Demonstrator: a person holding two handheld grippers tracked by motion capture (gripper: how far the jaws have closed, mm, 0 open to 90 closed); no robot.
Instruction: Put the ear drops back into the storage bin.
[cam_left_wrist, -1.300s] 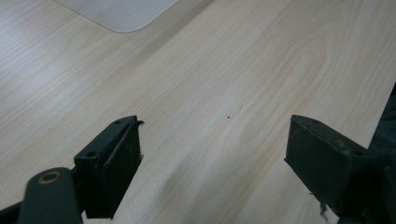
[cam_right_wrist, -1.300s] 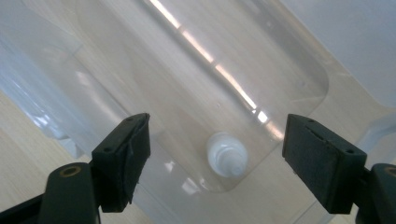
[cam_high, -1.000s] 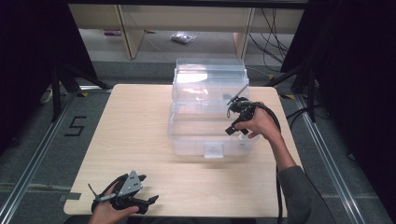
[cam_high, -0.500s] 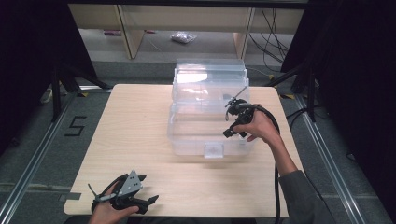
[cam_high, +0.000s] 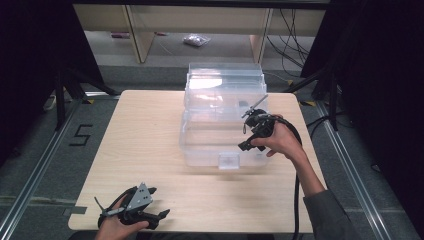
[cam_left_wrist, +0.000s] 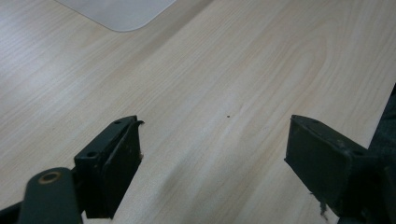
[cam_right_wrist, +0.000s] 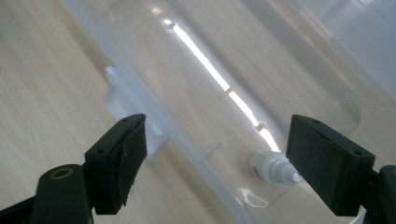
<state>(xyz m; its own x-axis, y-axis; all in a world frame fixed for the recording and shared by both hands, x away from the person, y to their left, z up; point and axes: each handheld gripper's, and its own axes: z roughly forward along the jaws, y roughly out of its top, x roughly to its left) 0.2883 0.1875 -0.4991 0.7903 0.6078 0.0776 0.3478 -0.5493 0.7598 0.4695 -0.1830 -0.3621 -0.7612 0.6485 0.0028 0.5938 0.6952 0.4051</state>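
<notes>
A pale wood-grain table (cam_high: 150, 140), smooth and matte, sits on a grey floor with dark curtains either side. At its far middle stands the clear plastic box (cam_high: 222, 120), rounded at the corners, glossy, its lid tipped up behind and a small latch tab (cam_high: 229, 161) on the near wall. Through the right gripper view you can see inside: a small white bottle (cam_right_wrist: 273, 170) with a nozzle tip lies on the bottom of the box, close to the near wall, light streaking across the plastic. Above the box's right side hangs the right gripper (cam_high: 252, 131), jaws spread wide, nothing between them, and they've just eased in a touch. Down at the near left edge the left gripper (cam_high: 150, 212) rests low over bare wood, jaws wide too, empty. A rounded corner of pale plastic (cam_left_wrist: 121, 11) shows beyond it.
</notes>
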